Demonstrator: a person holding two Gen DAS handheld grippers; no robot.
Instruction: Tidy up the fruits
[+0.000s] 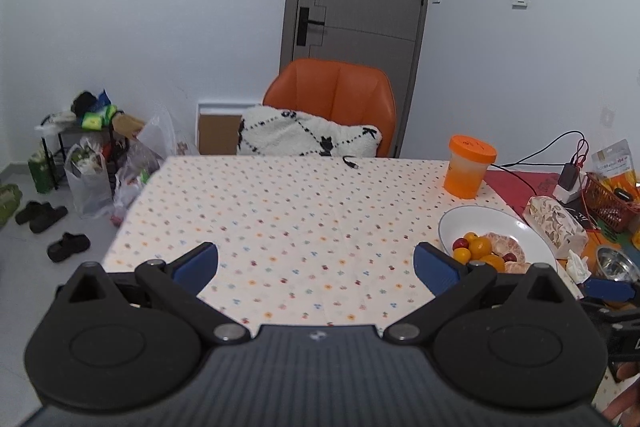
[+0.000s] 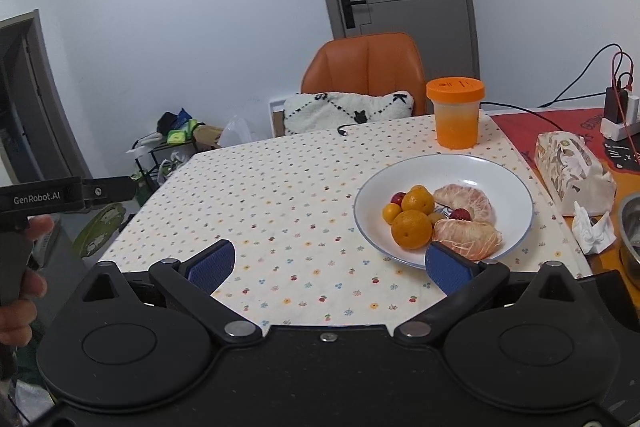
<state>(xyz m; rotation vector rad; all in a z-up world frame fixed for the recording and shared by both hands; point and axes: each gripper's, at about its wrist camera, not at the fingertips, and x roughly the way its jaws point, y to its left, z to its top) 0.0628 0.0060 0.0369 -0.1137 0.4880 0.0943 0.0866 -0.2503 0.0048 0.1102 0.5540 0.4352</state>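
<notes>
Left wrist: left gripper (image 1: 316,263) jaws spread wide, empty, over dotted worktop (image 1: 280,211). White plate (image 1: 452,223) of fruit at right, near orange-lidded cup (image 1: 469,167).

Right wrist: right gripper (image 2: 332,265) jaws spread, empty; right blue pad overlaps plate rim in view. Plate holds oranges (image 2: 412,229), 2 peeled segments (image 2: 466,237).

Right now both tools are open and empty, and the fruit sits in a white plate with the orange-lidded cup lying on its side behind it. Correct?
Not quite: the orange-lidded cup stands upright with its lid on top, as the right wrist view shows. The rest holds: the left tool and right tool are open and empty, and the fruit sits in the white plate.
</notes>
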